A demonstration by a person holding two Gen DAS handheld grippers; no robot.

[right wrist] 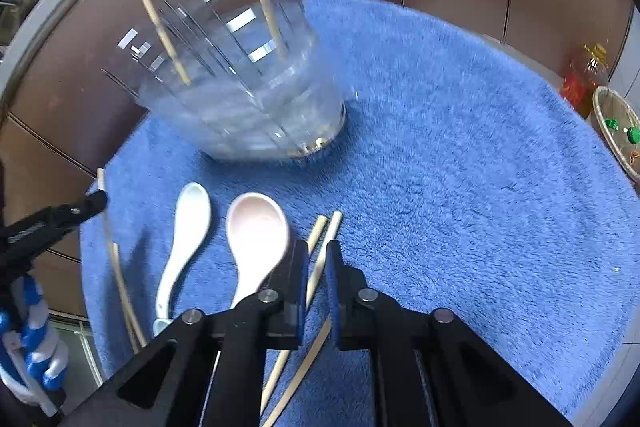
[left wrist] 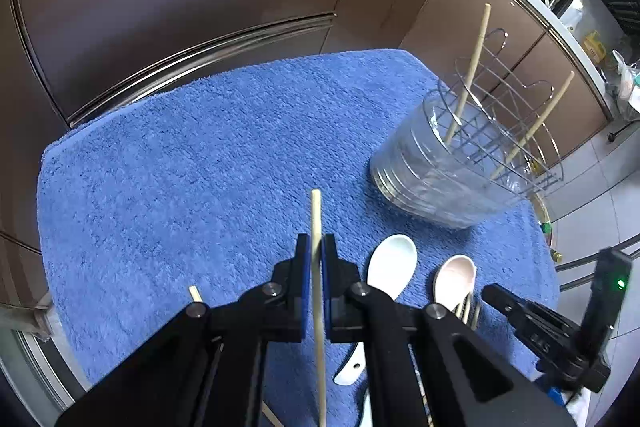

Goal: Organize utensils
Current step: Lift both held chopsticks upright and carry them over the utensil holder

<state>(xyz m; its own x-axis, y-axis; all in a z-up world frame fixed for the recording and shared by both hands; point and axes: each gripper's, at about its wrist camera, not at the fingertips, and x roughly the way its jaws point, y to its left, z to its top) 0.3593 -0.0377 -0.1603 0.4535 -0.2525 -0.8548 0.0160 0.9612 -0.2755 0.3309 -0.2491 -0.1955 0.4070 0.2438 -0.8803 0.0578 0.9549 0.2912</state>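
Between my left gripper's point(left wrist: 316, 253) closed pads I'm pinching one chopstick point(left wrist: 319, 311); my right gripper point(right wrist: 316, 263) is clamping another chopstick point(right wrist: 320, 263). Beside them, two spoons point(right wrist: 258, 227) are lying on the blue towel point(right wrist: 460, 167), near the clear holder point(right wrist: 248, 99).

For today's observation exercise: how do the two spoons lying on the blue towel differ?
The white spoon is slimmer, with a narrow bowl; the pinkish spoon has a broader, rounder bowl. The white spoon lies clear of the right hand-held gripper, whose finger covers part of the pinkish spoon. Both lie bowl-up, bowls toward the clear container.
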